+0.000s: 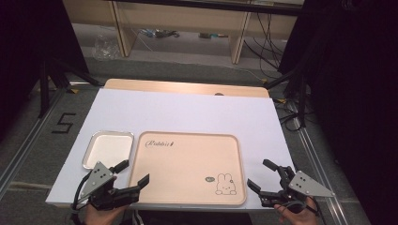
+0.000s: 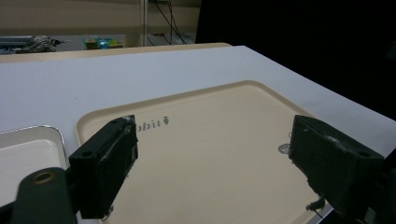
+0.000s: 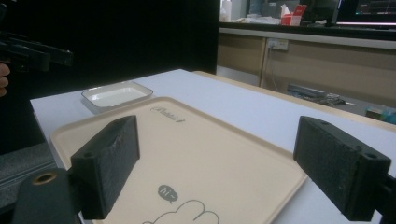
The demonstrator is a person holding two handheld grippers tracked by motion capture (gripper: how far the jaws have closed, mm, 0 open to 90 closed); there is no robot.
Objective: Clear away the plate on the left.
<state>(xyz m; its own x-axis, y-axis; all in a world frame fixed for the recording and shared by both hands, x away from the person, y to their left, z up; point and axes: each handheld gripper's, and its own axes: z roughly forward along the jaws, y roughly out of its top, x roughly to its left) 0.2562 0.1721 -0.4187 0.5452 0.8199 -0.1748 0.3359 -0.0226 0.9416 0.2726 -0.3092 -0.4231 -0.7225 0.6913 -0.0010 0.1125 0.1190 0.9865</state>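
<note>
Table [image 1: 187, 112] covered by a white sheet spans the middle of the high view, with shelving and loose cables beyond it at the top of the frame. Next in size, the beige tray [image 1: 187, 164] printed with a rabbit lies low and central, flat and bare. Just beside its left edge, apart from it by a narrow gap, sits the small metal dish [image 1: 107, 149], also with nothing in it.

At lower left the left gripper [image 1: 133, 174] hovers over the tray's near left corner, its fingers [image 2: 109, 161] spread wide and holding nothing. At lower right the right gripper [image 1: 263, 176] hangs just off the tray's right edge, its fingers [image 3: 112, 156] equally wide apart and bare.

The risk, as I judge it, is a finger coming down on the tray's raised rim, which could tip or slide the tray into the dish. Trailing cables near the table's front edge might also snag.
</note>
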